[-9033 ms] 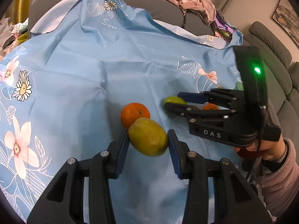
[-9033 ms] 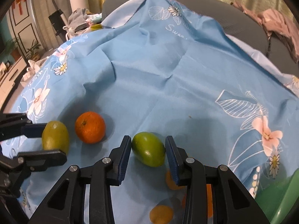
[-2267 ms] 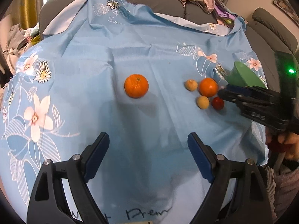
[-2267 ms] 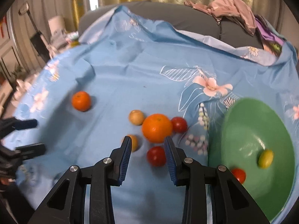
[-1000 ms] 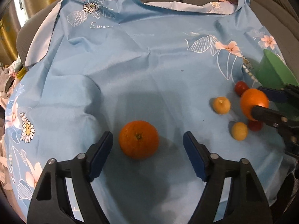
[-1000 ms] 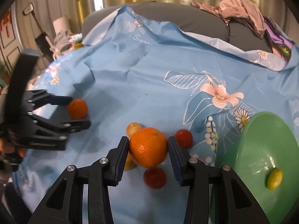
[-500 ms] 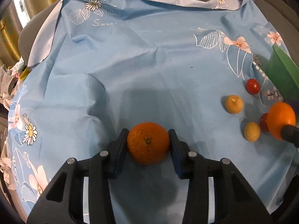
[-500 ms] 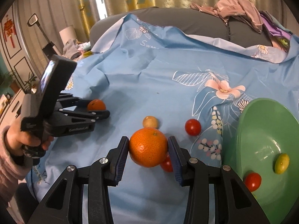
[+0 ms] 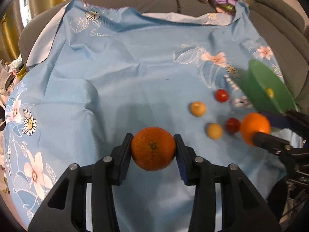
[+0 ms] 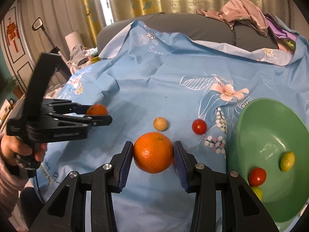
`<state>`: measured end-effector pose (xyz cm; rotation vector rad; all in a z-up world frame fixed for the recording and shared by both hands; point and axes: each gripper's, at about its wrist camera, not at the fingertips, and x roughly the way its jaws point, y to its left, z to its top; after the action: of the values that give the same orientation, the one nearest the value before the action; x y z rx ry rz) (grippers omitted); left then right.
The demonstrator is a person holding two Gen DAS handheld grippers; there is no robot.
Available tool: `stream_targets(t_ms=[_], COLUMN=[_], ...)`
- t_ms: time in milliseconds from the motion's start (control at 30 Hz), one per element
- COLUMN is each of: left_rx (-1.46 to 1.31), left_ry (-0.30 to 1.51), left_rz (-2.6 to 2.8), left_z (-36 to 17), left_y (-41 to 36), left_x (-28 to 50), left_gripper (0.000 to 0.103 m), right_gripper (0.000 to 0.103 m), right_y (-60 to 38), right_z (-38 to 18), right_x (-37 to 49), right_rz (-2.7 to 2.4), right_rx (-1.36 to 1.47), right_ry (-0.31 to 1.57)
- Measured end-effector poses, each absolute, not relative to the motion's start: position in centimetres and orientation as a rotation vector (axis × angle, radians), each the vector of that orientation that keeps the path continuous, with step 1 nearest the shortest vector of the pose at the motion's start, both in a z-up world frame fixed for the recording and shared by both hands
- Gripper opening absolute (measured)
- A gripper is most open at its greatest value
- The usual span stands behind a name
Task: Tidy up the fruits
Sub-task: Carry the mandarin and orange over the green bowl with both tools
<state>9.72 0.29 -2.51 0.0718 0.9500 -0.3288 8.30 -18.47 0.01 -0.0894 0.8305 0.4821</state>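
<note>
**Oranges gripped in both tongs**

Oranges fill both grippers. The left gripper is closed on an orange, pads pressed to its two sides, stem end facing the camera, above the blue cloth. The right gripper clamps a second orange the same way, near the green bowl at its right.

Inside the bowl lie a red tomato and two small yellow-green fruits, one to the right of the tomato, the other at the near rim. On the cloth between the grippers sit two tan fruits, one farther and one nearer, and two tomatoes, one close to the bowl, the other just beside the right gripper's orange.
</note>
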Motion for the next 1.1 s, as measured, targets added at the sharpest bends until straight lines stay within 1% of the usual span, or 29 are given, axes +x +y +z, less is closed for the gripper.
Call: stream_targets(t_ms=[600, 1100], left_rx=[-0.009, 0.032], left_ry=[0.928, 0.893], left_rz=[-0.353, -0.373], left_z=[-0.2, 1.9], left_y=[-0.4, -2.3], left_x=[4.4, 2.5], left_gripper=[0.042, 0.042], right_gripper=[0.044, 0.044], right_y=[-20.0, -21.5], right_z=[1.9, 3.6], right_x=[5.4, 3.9], right_rz=[0.486, 0.487], right_rx=[-0.068, -0.039], right_ry=[0.776, 0.723])
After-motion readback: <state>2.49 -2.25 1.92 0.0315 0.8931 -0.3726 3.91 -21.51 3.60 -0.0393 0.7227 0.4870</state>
